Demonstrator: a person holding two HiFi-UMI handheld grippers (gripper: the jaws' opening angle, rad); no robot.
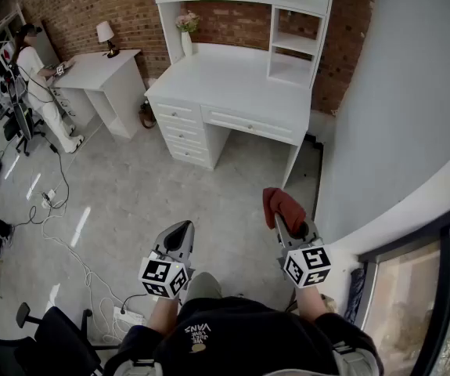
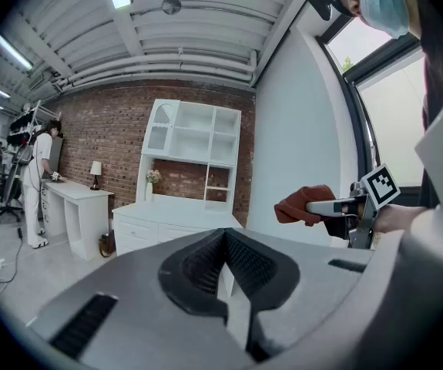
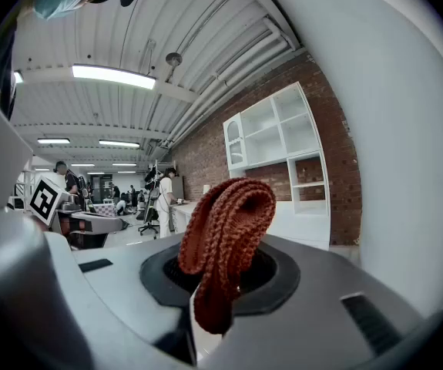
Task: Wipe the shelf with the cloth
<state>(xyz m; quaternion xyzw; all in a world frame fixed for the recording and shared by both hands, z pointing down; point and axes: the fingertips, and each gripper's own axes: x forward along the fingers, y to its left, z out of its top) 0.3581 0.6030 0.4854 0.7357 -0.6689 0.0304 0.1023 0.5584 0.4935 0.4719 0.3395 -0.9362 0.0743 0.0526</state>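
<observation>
Right claw [image 1: 281, 222] is pinched on the cloth [image 1: 282, 203], a rust-red chunky knit. A folded wad bulges above the jaws and one tail droops in front. Left claw [image 1: 179, 235] is pressed together with nothing in it. Both are well apart from the shelf [image 1: 291, 49], with bare floor [image 1: 170, 202] between.

Cloth reads light, limp and grippy, and it will likely flop and bunch. The hold at the fold looks fine for carrying. For wiping I'd want a broad pad of knit ahead of the jaws so the tips don't scrape the shelf.

A vase [image 1: 187, 41] stands on the white shelf desk [image 1: 240, 84].
</observation>
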